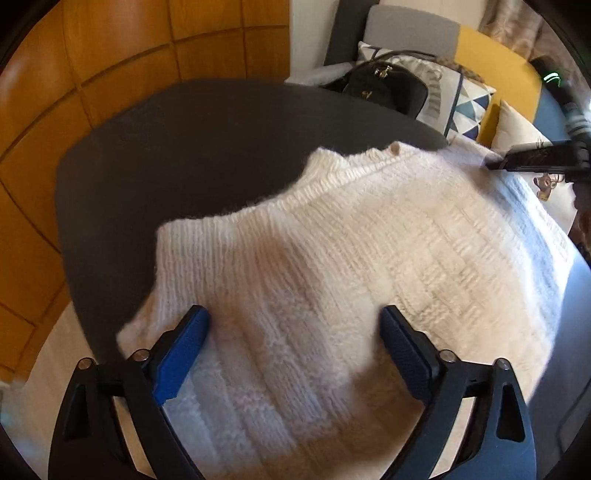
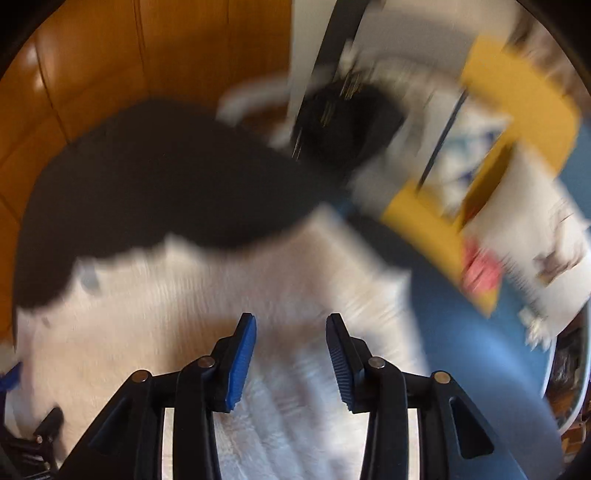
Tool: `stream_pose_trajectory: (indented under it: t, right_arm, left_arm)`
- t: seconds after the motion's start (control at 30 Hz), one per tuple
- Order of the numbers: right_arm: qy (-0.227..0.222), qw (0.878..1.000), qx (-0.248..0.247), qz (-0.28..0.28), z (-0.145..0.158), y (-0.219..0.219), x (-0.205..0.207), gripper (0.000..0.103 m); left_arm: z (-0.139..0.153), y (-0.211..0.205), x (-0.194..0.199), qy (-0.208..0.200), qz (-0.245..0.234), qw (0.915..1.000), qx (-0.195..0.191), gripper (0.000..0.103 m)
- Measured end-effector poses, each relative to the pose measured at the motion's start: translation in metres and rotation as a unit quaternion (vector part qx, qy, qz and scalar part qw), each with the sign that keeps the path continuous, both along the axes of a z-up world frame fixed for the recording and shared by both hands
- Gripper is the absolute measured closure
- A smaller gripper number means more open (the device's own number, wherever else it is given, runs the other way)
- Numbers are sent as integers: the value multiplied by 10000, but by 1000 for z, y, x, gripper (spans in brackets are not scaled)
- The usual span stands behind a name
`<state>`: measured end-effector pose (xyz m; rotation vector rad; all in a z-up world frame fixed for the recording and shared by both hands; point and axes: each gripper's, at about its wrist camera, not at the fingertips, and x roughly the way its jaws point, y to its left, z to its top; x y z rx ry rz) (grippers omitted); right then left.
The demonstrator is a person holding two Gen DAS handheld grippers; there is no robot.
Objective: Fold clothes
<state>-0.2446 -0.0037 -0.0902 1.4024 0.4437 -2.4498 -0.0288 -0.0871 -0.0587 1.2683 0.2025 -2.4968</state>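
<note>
Sweater (image 1: 314, 258), white knit, lies on my dark table (image 1: 184, 147); both my left gripper (image 1: 295, 321) and right gripper (image 2: 291, 325) hover released above it.

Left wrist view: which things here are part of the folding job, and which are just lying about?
Part of the job:
- white knit sweater, spread flat
- dark table under it
- left gripper, fingers apart over the sweater
- right gripper, fingers apart, nothing between them

Just lying about:
- black handbag
- patterned cushion
- grey chair
</note>
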Motion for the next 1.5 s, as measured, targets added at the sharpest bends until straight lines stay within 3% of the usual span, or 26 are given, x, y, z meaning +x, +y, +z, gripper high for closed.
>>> stream_pose_trajectory:
  t: [0.07,0.2,0.37,0.43,0.57,0.63,0.93,1.07,1.2,1.3,1.4,1.5]
  right_arm:
    - [-89,9998,159,71,-12,-8,3,60]
    - [65,9971,-751,-83,6,4,46,58]
    - [343,9885,-1404,-441,8,29,93,45]
    - [529,9829,-1702,-454,16,38,108,28]
    - [968,9751,-1975,-274,41,43,131,27]
    - [1110,9741,-1963,-146,50,40,139,27]
    - [1336,9773,-1597,386,70,13,173,27]
    - [1317,9794,-1402,614,68,6,182,27]
    - [1296,9822,-1157,717,63,4,185,27]
    - [1235,9844,-1017,731,58,3,185,27]
    - [1188,9853,-990,727,54,6,186,27]
    - [1134,9865,-938,722,50,8,186,27]
  left_arm:
    - [8,0,7,69,5,10000,2,4]
    - [22,-7,27,427,24,9990,99,4]
    - [34,-4,27,476,-32,9988,82,4]
    - [45,0,31,704,-55,9975,43,4]
    - [65,-2,31,1042,-68,9942,252,4]
    - [72,-7,30,1210,135,9920,333,4]
    - [101,-13,33,1409,606,9863,-609,4]
    - [98,-27,33,1349,744,9871,-430,4]
    - [96,-28,37,1280,768,9872,-557,4]
    - [92,-34,37,1246,674,9897,-179,4]
    - [91,-28,37,1277,644,9885,-491,4]
    - [90,-29,36,1237,571,9899,-383,4]
